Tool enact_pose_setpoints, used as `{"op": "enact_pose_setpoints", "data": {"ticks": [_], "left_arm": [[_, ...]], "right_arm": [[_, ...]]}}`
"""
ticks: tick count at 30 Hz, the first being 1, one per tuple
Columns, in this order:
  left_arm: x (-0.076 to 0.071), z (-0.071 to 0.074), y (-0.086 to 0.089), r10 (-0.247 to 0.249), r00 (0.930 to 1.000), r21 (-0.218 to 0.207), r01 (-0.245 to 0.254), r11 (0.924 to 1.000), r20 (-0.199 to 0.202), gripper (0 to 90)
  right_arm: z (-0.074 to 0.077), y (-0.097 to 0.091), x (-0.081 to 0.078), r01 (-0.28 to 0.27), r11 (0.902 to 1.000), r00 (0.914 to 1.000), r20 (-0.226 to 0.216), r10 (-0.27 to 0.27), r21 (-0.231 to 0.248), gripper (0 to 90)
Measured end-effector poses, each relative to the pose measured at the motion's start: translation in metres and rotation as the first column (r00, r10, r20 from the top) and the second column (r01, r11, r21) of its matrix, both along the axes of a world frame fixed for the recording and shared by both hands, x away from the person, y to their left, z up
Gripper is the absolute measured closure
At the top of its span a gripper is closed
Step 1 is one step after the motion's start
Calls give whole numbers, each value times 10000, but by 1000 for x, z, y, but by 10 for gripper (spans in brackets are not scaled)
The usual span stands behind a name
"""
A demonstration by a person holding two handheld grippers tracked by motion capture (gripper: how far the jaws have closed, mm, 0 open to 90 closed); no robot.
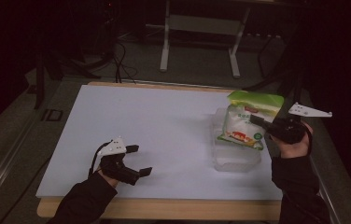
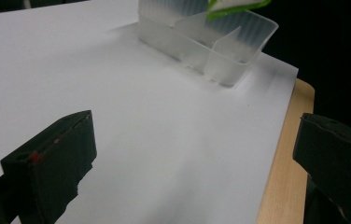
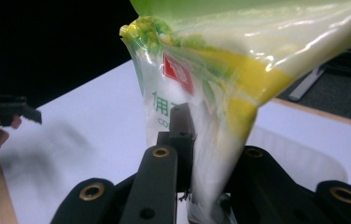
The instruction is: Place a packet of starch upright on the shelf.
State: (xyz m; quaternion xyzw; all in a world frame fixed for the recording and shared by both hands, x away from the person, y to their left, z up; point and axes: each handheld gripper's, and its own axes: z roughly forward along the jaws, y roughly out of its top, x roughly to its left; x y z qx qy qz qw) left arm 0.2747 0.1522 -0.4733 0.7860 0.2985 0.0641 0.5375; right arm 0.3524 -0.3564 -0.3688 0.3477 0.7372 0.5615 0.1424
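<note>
Right tongs [image 3: 197, 186]: far jaw sits behind the green-and-white bag [image 3: 220, 84], so its tip is hidden; the bag's top is cut off by the frame edge and its print is too partial to read. Left gripper view crops both jaws of the left tongs [image 2: 192, 158] at the bottom and clips the bag [image 2: 234, 4] above the clear container [image 2: 220, 51]. High view: room behind the counter [image 1: 141, 121] is too dark to make out.

My right gripper [image 1: 257, 122] pinches a green-and-white food pouch [image 1: 247, 119], hanging upright over my clear plastic divided container [image 1: 235, 160] near the table's right edge.
</note>
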Motion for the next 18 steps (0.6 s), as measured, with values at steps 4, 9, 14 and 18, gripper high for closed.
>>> {"op": "enact_pose_setpoints", "data": {"ticks": [4,9,14,18], "left_arm": [[1,-3,2,76,10000,-73,-77,9999,-35,1],[2,-8,2,82,9999,-81,-83,9999,-101,1],[2,-10,2,109,9998,-142,-111,9998,-142,1],[2,-12,3,106,9998,-126,-108,9999,-153,1]], "right_arm": [[-8,-6,-8,-122,9999,9996,-237,123,57,834],[-15,-7,-13,-464,9989,9979,-457,469,109,835],[-27,-3,-16,-893,9960,9934,-720,897,80,835],[-35,2,-16,-1049,9944,9904,-891,1054,105,835]]}}
